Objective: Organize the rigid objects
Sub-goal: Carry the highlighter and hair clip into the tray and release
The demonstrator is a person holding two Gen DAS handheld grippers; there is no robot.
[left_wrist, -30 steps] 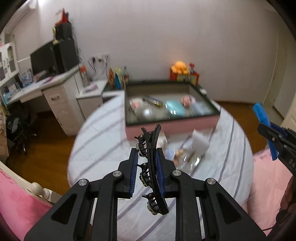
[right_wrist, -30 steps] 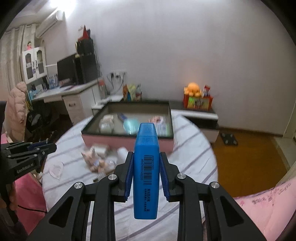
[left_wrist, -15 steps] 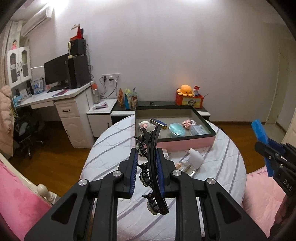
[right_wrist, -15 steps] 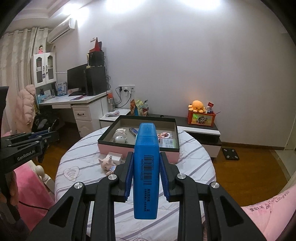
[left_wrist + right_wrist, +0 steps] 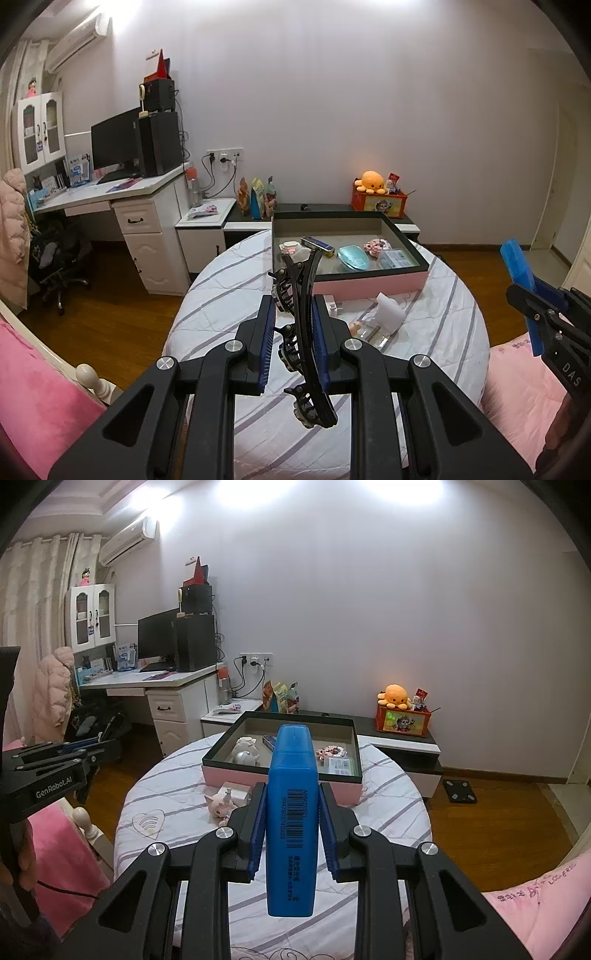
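Left wrist view: fingers [image 5: 266, 334] of the left gripper [image 5: 293, 334] clamped on a black claw hair clip [image 5: 303, 332], held above the round striped surface [image 5: 221, 295]. Right gripper [image 5: 291, 823] squeezes an upright blue highlighter [image 5: 291, 823], the pink-sided tray [image 5: 280, 777] beyond, holding small items.

Black hair claw [image 5: 303, 332] and blue box [image 5: 291, 823], both clamped upright.

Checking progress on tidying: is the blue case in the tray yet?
Out. The right claw grips the blue case short of the tray.
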